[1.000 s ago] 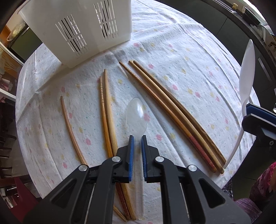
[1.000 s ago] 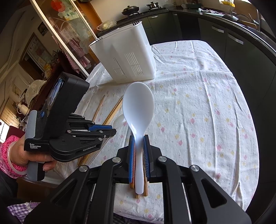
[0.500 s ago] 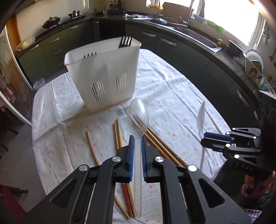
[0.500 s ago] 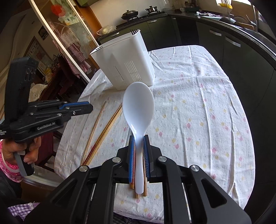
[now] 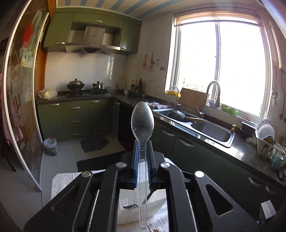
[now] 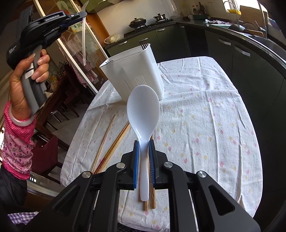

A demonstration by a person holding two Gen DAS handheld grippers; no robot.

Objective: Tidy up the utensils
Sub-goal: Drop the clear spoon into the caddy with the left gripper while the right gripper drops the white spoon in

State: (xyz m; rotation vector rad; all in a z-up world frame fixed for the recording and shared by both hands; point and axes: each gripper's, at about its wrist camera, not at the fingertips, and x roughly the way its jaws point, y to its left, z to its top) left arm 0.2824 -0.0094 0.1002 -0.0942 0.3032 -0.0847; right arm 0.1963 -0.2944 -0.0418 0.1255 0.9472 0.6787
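in my right wrist view, closest to me, the right gripper [image 6: 143, 148] is clamped narrow on the neck of a white rice paddle [image 6: 143, 114], its broad blade sticking out ahead toward twelve o'clock and its handle end hanging back between the fingers. just under the paddle handle, two wooden chopstick ends [image 6: 149, 199] lie on the flowered tablecloth [image 6: 205, 125]. at about ten o'clock from the gripper more chopsticks [image 6: 114, 142] lie flat on the cloth, one thin stick [image 6: 104, 137] a little apart from the pair. further out at twelve o'clock the white slotted utensil holder [image 6: 135, 75] stands upright on the table, black fork tines [image 6: 145, 46] showing at its far rim.

up at ten to eleven o'clock a hand [image 6: 26, 75] in a pink sleeve raises the left gripper [image 6: 78, 15], with a clear plastic spoon [image 6: 84, 39] hanging from its tip, well above the table.

in my left wrist view the left gripper [image 5: 143, 149] is pinched tight on that clear spoon [image 5: 142, 123], bowl upright at twelve o'clock. beyond it i see the sink [image 5: 209, 128], stove [image 5: 85, 91] and bright window [image 5: 219, 62].
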